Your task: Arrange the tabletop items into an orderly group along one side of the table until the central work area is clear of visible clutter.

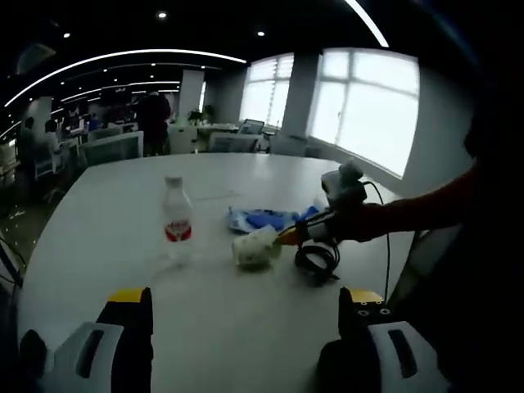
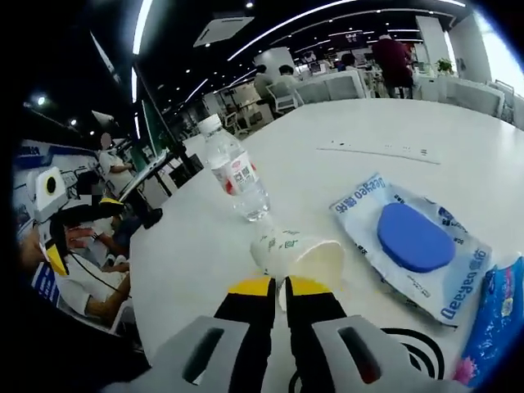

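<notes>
**Paper cup pinched at the near edge of the clutter**

Yellow-tipped jaws of the right hand-held gripper [image 2: 278, 288] are nearly closed on the rim of a paper cup [image 2: 296, 252] lying on its side on the white surface [image 2: 426, 123]. Just beyond the cup stands a clear water bottle [image 2: 235, 170] with a red label. Right of the cup lies a wet-wipes pack [image 2: 413, 243] with a blue lid, and a blue packet [image 2: 495, 315] sits at the far right edge. A coiled black cable [image 2: 409, 348] lies near the jaws.

In the left gripper view, the left hand-held gripper [image 1: 246, 307] hangs wide open over bare surface, holding nothing, with the bottle [image 1: 176, 214], cup [image 1: 255, 246] and cable [image 1: 317, 260] farther off.
</notes>
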### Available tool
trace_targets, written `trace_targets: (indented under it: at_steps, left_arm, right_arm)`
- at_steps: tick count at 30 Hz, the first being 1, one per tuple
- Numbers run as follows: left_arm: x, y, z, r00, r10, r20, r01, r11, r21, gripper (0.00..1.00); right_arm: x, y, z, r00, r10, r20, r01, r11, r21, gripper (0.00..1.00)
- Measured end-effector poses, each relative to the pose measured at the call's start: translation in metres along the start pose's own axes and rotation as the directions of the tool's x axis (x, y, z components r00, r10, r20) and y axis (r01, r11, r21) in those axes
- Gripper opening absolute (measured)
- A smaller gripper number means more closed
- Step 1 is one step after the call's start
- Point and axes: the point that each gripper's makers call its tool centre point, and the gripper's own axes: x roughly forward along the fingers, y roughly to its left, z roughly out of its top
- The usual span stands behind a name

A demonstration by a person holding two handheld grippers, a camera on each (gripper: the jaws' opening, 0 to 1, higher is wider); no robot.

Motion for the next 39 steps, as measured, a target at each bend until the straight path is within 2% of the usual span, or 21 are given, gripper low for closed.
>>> trace_targets:
  at_steps: [3,7,11,13,15,18,19,22,23,26,28,39]
  left_arm:
    - [0.002,-0.002,0.004,1.0,-0.014,0.019,0.014,1.0,0.002,0.93]
    - [0.005,-0.004,0.006,1.0,-0.021,0.017,0.021,1.0,0.012,0.92]
    - [0.006,-0.005,0.009,0.999,-0.025,0.023,0.025,1.0,0.019,0.92]
    - [0.006,-0.005,0.009,1.0,-0.024,0.019,0.024,1.0,0.02,0.92]
    - [0.006,-0.003,0.007,1.0,-0.022,0.014,0.022,1.0,0.02,0.91]
    - [0.006,-0.003,0.007,1.0,-0.023,0.016,0.022,1.0,0.02,0.91]
    - [0.006,-0.001,0.005,1.0,-0.021,0.01,0.02,1.0,0.017,0.9]
    - [0.006,-0.001,0.005,1.0,-0.02,0.012,0.02,1.0,0.016,0.9]
    - [0.006,0.0,0.005,1.0,-0.02,0.013,0.02,1.0,0.013,0.9]
    - [0.006,0.0,0.004,1.0,-0.017,0.01,0.017,1.0,0.015,0.9]
    - [0.005,0.0,0.003,1.0,-0.017,0.005,0.017,1.0,0.015,0.9]
    - [0.003,0.006,0.001,1.0,-0.005,-0.005,0.005,1.0,0.014,0.89]
  right_arm:
    - [-0.002,0.002,0.005,1.0,0.006,0.011,-0.005,1.0,-0.009,0.0]
    - [-0.005,0.006,0.013,1.0,0.009,0.026,-0.008,0.999,-0.032,0.0]
    - [-0.008,0.012,0.023,1.0,0.005,0.03,-0.001,0.989,-0.145,0.0]
    - [-0.01,0.016,0.03,1.0,-0.003,0.031,0.009,0.976,-0.218,0.0]
    - [-0.011,0.018,0.036,0.999,-0.007,0.033,0.016,0.955,-0.296,0.0]
    - [-0.011,0.026,0.044,1.0,-0.011,0.022,0.019,0.912,-0.41,0.0]
    - [-0.002,0.03,0.055,1.0,0.004,0.016,0.005,0.865,-0.501,0.0]
    - [0.002,0.035,0.06,1.0,0.008,0.008,-0.002,0.836,-0.548,0.0]
    - [0.004,0.037,0.063,1.0,0.009,-0.002,-0.008,0.814,-0.581,0.0]
    - [0.011,0.04,0.067,1.0,0.021,-0.018,-0.028,0.784,-0.62,0.0]
    - [0.015,0.043,0.069,0.999,0.026,-0.027,-0.037,0.752,-0.659,0.0]
    - [0.035,0.05,0.073,0.997,0.038,-0.068,-0.076,0.666,-0.742,0.0]
